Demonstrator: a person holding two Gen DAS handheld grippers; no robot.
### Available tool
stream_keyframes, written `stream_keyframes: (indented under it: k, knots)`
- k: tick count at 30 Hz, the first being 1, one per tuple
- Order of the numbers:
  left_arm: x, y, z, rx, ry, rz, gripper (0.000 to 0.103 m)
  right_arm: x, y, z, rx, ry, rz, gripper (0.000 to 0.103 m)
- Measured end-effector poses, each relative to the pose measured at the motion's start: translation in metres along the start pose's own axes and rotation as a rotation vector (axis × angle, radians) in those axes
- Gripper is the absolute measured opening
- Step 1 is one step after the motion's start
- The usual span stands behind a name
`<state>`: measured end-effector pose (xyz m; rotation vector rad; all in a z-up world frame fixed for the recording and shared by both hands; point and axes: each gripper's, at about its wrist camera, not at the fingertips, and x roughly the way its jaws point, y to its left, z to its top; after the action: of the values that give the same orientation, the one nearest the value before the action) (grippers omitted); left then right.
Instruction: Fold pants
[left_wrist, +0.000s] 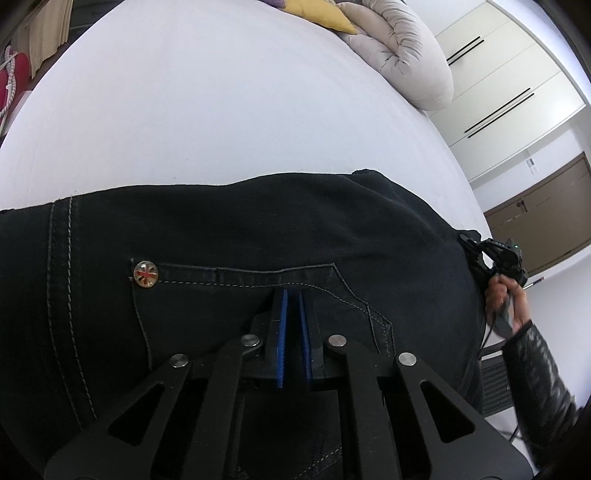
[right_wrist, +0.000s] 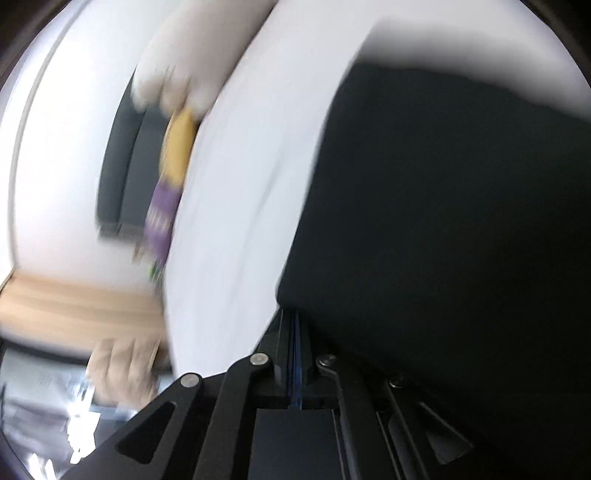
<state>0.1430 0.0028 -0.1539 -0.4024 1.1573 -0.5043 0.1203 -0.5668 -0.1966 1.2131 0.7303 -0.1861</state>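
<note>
- The right wrist picture is very blurry, so small things in it are hard to make out.
- In it, the right gripper (right_wrist: 295, 325) has its two blue pads pressed together, and the tips go under the edge of the black jeans (right_wrist: 443, 221). It is clamped on that dark cloth.
- The jeans fill the right side of that picture and run off its edge, so their full shape is hidden.
- In the left wrist picture, the left gripper (left_wrist: 292, 295) rests on the black jeans (left_wrist: 258, 229) just below the pocket seam. Its two blue pads are almost together, with a thin gap. I cannot tell if any cloth is pinched between them.
- The jeans lie flat on the white bed (left_wrist: 203, 110), near its close edge. The bottom part is cut off by the gripper frame.
- One round metal button (left_wrist: 146, 273) with a flag on it sits at the pocket corner.
- One hand (left_wrist: 504, 299) in a dark sleeve shows at the right edge, holding the other gripper.
- One yellow pillow (left_wrist: 317, 14), partly cut off, and one rolled grey blanket (left_wrist: 406, 51) lie at the far end.
</note>
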Motion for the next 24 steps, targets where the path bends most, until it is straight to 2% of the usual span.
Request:
stream_keyframes:
  k: [3, 4, 5, 6, 7, 8, 10, 11, 13, 16, 17, 18, 19, 20, 21, 24]
  knots:
    - [-0.006, -0.002, 0.000, 0.006, 0.002, 0.014, 0.009, -0.050, -0.024, 0.039, 0.122, -0.195, -0.072, 0.000]
    - [-0.009, -0.005, 0.000, 0.016, 0.001, 0.039, 0.009, -0.064, -0.021, 0.042, 0.133, -0.244, -0.084, 0.005]
    - [-0.014, -0.011, 0.001, 0.030, -0.004, 0.078, 0.009, -0.080, -0.013, 0.042, 0.109, -0.288, -0.112, 0.010]
    - [-0.017, -0.019, 0.002, 0.043, -0.013, 0.105, 0.009, -0.088, -0.005, 0.040, 0.066, -0.290, -0.105, 0.010]
    - [-0.020, -0.028, 0.004, 0.056, -0.026, 0.102, 0.009, -0.088, 0.008, 0.031, 0.015, -0.249, -0.071, 0.010]
    - [-0.022, -0.039, 0.006, 0.069, -0.036, 0.074, 0.009, -0.082, 0.014, 0.025, -0.041, -0.152, -0.014, 0.010]
    - [-0.017, -0.067, 0.011, 0.115, -0.035, 0.039, 0.009, -0.060, 0.037, -0.023, -0.125, 0.018, 0.089, 0.010]
    - [-0.010, -0.083, 0.013, 0.149, -0.023, 0.019, 0.009, -0.041, 0.047, -0.058, -0.160, 0.131, 0.139, 0.010]
    - [0.014, -0.111, 0.013, 0.196, 0.037, -0.033, 0.009, -0.006, 0.055, -0.121, -0.165, 0.301, 0.216, 0.010]
    - [0.046, -0.123, 0.007, 0.205, 0.106, -0.056, 0.009, 0.034, 0.051, -0.182, -0.115, 0.458, 0.238, 0.009]
    - [0.058, -0.121, 0.004, 0.207, 0.131, -0.040, 0.009, 0.045, 0.050, -0.191, -0.146, 0.470, 0.209, 0.000]
    - [0.066, -0.116, 0.002, 0.193, 0.147, -0.038, 0.009, 0.047, 0.049, -0.189, -0.169, 0.457, 0.205, 0.000]
    - [0.069, -0.106, 0.001, 0.157, 0.143, -0.072, 0.009, 0.047, 0.048, -0.189, -0.155, 0.451, 0.233, 0.000]
    - [0.069, -0.096, 0.002, 0.114, 0.134, -0.107, 0.009, 0.041, 0.040, -0.177, -0.130, 0.424, 0.236, 0.000]
    - [0.067, -0.088, 0.004, 0.085, 0.126, -0.116, 0.009, 0.039, 0.033, -0.147, -0.121, 0.387, 0.218, 0.000]
    - [0.062, -0.075, 0.009, 0.079, 0.103, -0.102, 0.007, 0.024, 0.013, -0.089, -0.060, 0.236, 0.172, 0.000]
